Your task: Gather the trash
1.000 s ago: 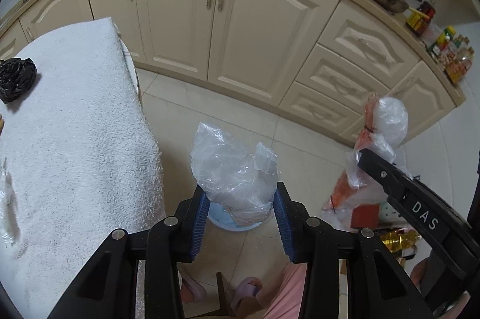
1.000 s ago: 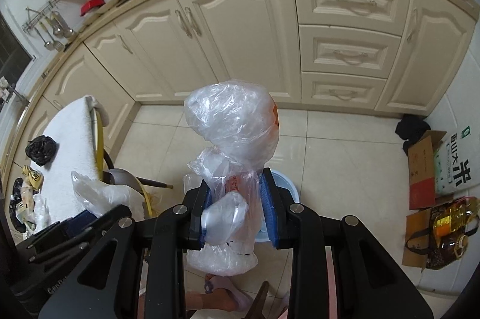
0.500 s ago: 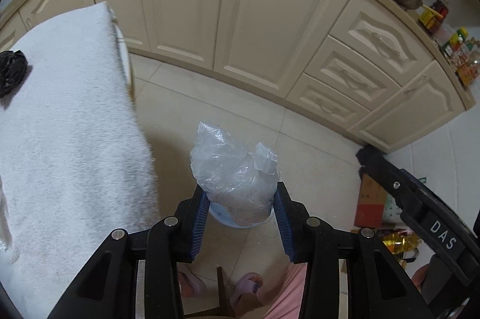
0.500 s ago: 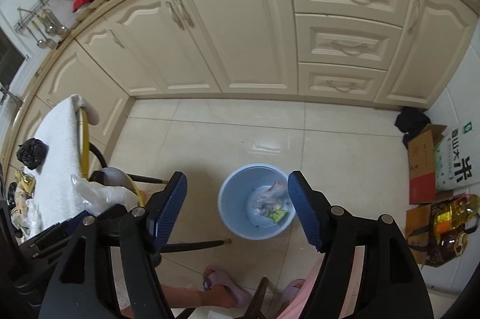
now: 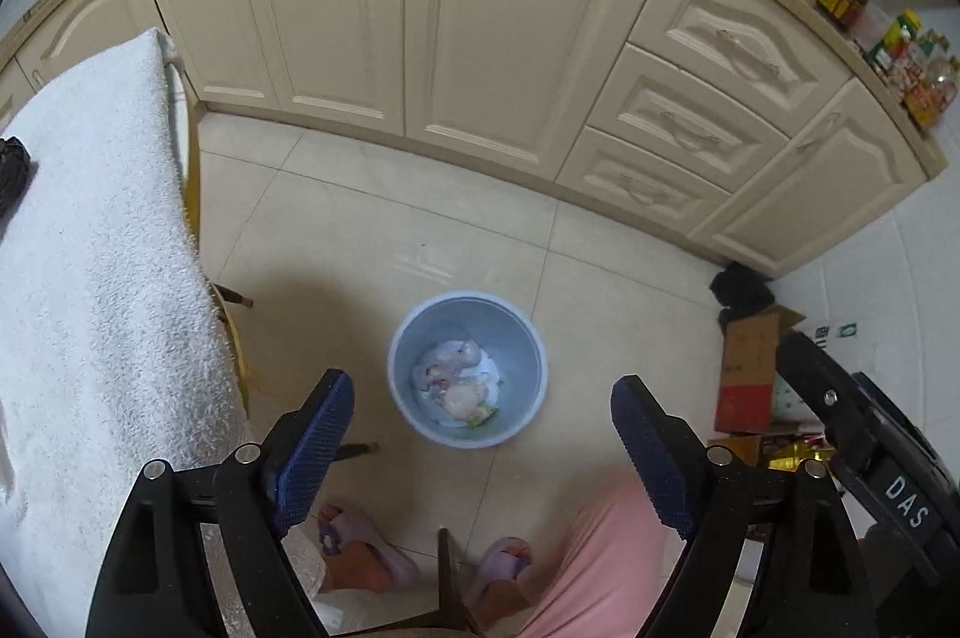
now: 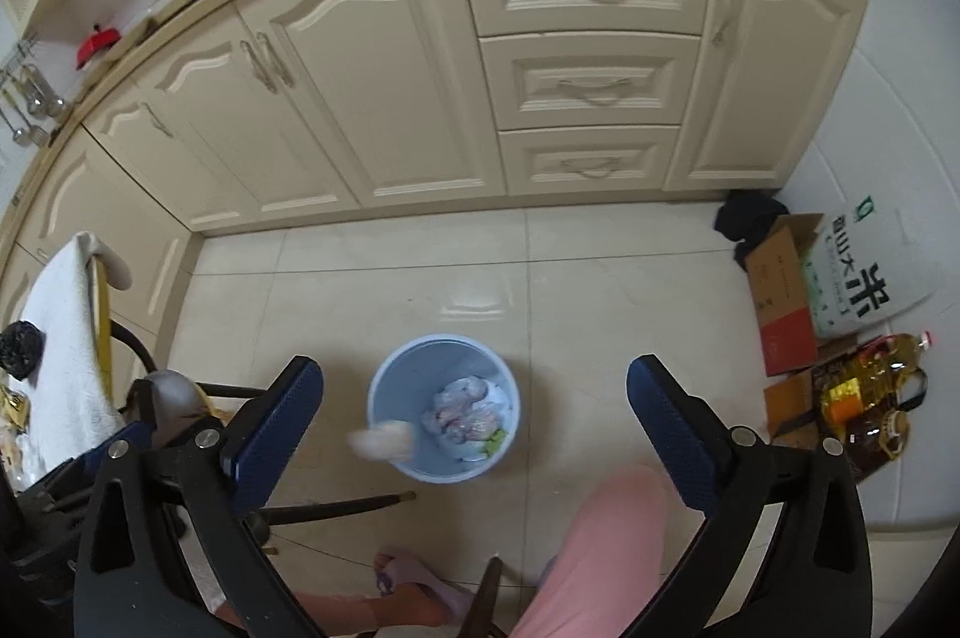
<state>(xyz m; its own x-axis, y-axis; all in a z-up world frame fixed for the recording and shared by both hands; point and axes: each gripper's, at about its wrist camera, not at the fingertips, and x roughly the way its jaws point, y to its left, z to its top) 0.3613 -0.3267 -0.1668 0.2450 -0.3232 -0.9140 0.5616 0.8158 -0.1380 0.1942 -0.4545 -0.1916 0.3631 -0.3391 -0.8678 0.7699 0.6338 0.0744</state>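
Cream kitchen cabinets (image 5: 420, 38) along a pale tiled floor (image 5: 372, 230)

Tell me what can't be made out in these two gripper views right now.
- Blurred pale lump at the blue bin rim, right wrist view: motion blur hides what it is.
- Black item on the white towel, left wrist view: cut off by the edge.
- Jar labels on the counter, left wrist view: too small.

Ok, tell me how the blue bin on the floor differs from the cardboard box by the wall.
The blue bin is round plastic; the cardboard box is square-cornered, brown with a red base. The bin stands mid-floor holding bagged trash; the box sits at the wall beside a rice sack. Both are open-topped.
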